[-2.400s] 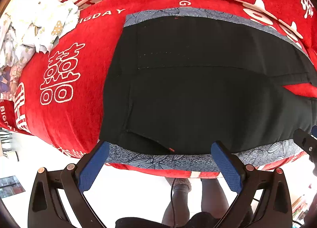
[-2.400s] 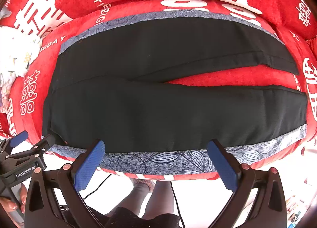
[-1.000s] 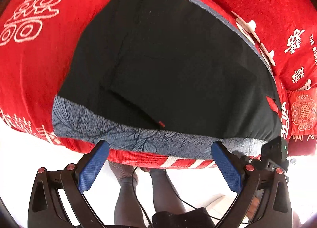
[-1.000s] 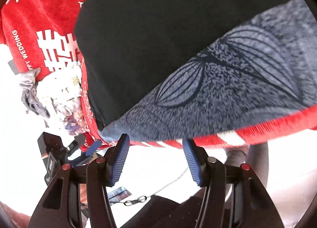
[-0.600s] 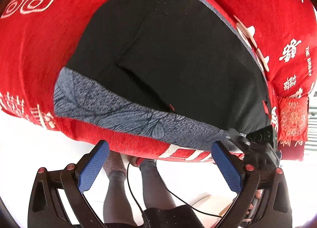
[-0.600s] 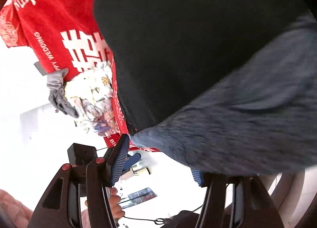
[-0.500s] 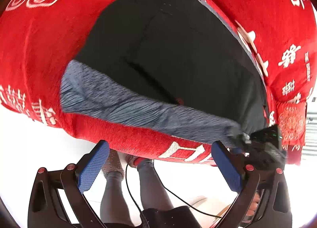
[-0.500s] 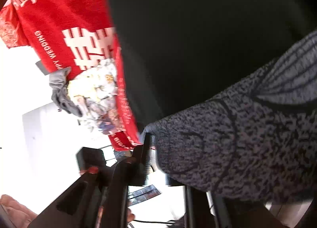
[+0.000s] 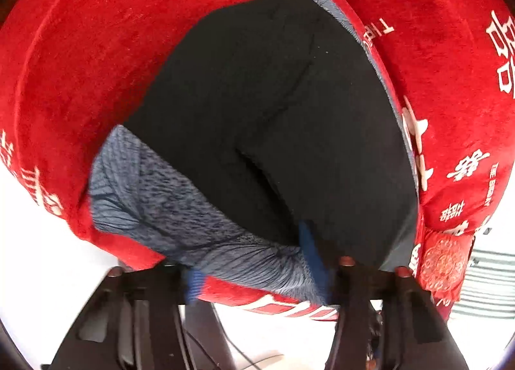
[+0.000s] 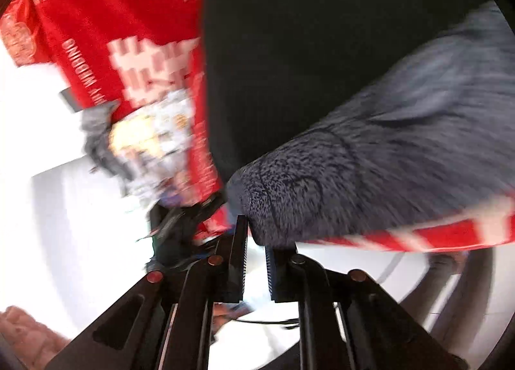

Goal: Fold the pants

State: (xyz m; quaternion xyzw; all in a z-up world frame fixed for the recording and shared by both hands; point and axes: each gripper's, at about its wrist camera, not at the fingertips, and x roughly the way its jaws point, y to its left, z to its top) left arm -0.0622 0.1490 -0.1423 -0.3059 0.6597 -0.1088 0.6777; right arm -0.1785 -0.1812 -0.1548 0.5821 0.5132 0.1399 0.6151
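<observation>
Black pants [image 9: 273, 119] lie on a grey leaf-patterned mat [image 9: 154, 206] that covers a red sofa cushion [image 9: 80, 58]. My left gripper [image 9: 254, 270] has its blue pads closed in around the bunched front edge of the mat, with the pants' edge just behind. In the right wrist view the pants [image 10: 305, 48] fill the upper middle. My right gripper [image 10: 256, 241] is nearly shut, pinching the corner of the grey mat [image 10: 370, 170]. Whether pants fabric is inside either grip is hidden.
A crumpled floral cloth [image 10: 151, 144] and a grey rag [image 10: 95, 132] lie on the sofa's far end. The other handheld gripper [image 10: 180, 222] shows dark and blurred below them. White floor [image 10: 80, 225] lies under the sofa's front edge.
Both grippers moved in to the sofa's front edge and closed from wide open. The grey mat is now bunched up at both grips.
</observation>
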